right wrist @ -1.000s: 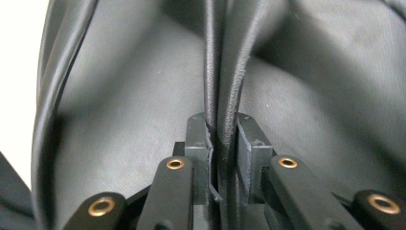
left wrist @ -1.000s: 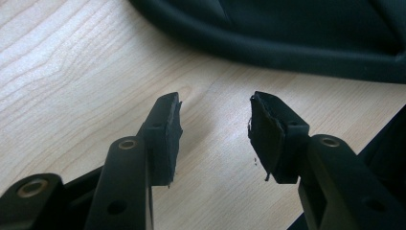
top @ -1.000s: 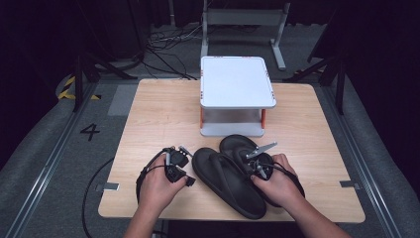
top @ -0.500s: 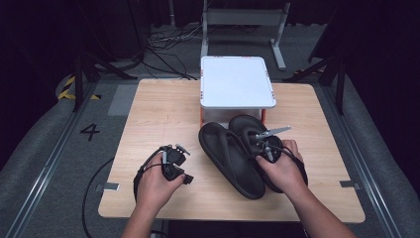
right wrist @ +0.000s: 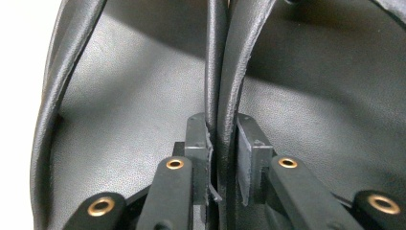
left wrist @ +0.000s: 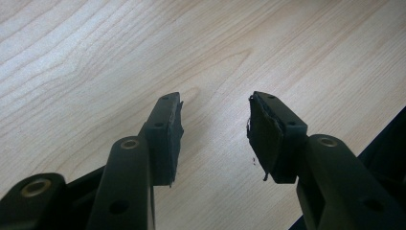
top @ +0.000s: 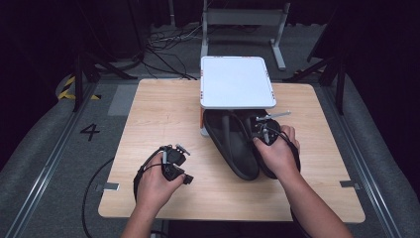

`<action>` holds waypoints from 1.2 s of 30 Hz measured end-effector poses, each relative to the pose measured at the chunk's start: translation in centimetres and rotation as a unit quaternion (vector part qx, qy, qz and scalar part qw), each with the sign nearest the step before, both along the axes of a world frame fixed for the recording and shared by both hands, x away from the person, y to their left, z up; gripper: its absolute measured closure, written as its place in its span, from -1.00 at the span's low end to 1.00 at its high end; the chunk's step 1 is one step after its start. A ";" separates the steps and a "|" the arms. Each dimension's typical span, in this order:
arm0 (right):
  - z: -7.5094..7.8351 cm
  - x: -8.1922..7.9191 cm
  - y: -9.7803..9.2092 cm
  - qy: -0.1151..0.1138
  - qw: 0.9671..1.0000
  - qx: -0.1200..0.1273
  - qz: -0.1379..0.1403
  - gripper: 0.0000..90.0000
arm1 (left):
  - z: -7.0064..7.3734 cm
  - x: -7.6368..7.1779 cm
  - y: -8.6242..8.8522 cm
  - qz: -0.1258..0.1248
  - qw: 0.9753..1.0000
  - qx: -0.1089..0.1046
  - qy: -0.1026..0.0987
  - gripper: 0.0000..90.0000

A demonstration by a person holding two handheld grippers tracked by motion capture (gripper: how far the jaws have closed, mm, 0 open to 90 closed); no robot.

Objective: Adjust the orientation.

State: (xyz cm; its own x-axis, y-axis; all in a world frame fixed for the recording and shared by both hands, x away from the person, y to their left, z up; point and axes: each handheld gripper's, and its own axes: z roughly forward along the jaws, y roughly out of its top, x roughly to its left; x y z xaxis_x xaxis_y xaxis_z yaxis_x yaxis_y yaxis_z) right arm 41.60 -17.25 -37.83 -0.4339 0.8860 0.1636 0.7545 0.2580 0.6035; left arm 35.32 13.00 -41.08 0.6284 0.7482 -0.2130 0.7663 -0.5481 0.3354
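Two black flip-flops (top: 232,145) lie side by side on the wooden table (top: 158,109), their toe ends tucked under a white raised stand (top: 236,82). My right gripper (top: 261,130) rests on them, shut on the inner straps of both. In the right gripper view the jaws (right wrist: 222,127) pinch the two straps (right wrist: 221,62) together above a black footbed (right wrist: 134,91). My left gripper (top: 181,161) is held low over bare wood to the left of the flip-flops. It is open and empty in the left gripper view (left wrist: 215,112).
The stand has orange legs (top: 202,126) and sits at the table's far middle. Bare wood (left wrist: 95,57) lies under the left gripper, with a flip-flop's dark edge (left wrist: 388,143) close by. Cables and metal frame legs (top: 277,47) lie beyond the table.
My right gripper has slid both flip-flops away from the person, from the table's front middle until their toes went under the stand. The left gripper has barely moved.
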 end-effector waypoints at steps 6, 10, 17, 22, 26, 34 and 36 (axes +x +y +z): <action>-0.1 1.4 0.3 -0.003 1.000 -0.006 -0.015 0.72 | -0.1 0.0 -0.1 -0.001 1.000 0.000 0.001 0.23; -0.4 2.4 0.6 0.001 1.000 0.003 -0.030 0.72 | -0.2 0.0 -0.2 -0.003 1.000 0.000 0.002 0.23; -0.7 3.8 0.9 0.009 0.998 0.019 -0.058 0.72 | -0.3 0.0 -0.4 -0.006 1.000 -0.002 0.007 0.25; -0.7 4.6 1.8 0.016 0.997 0.024 -0.066 0.72 | -0.1 0.0 -0.3 -0.008 1.000 -0.003 0.004 0.26; -1.0 5.6 2.6 0.021 0.996 0.032 -0.075 0.72 | -0.1 -0.1 -0.4 -0.010 1.000 -0.005 0.004 0.26; -1.7 7.0 3.2 -0.011 0.997 0.002 -0.076 0.71 | -0.3 0.1 -0.3 -0.010 1.000 -0.004 0.007 0.26; -2.1 7.2 3.3 -0.020 0.997 0.004 -0.074 0.67 | -0.3 0.0 -0.4 -0.012 1.000 -0.003 0.005 0.26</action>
State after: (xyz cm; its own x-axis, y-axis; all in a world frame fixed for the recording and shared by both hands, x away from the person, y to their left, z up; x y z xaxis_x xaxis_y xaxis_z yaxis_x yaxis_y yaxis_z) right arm 48.76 -13.98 -39.98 -0.3055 0.9393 0.1560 0.7592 0.1413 0.6354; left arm 35.35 12.57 -41.36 0.6446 0.7308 -0.2243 0.7557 -0.5648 0.3314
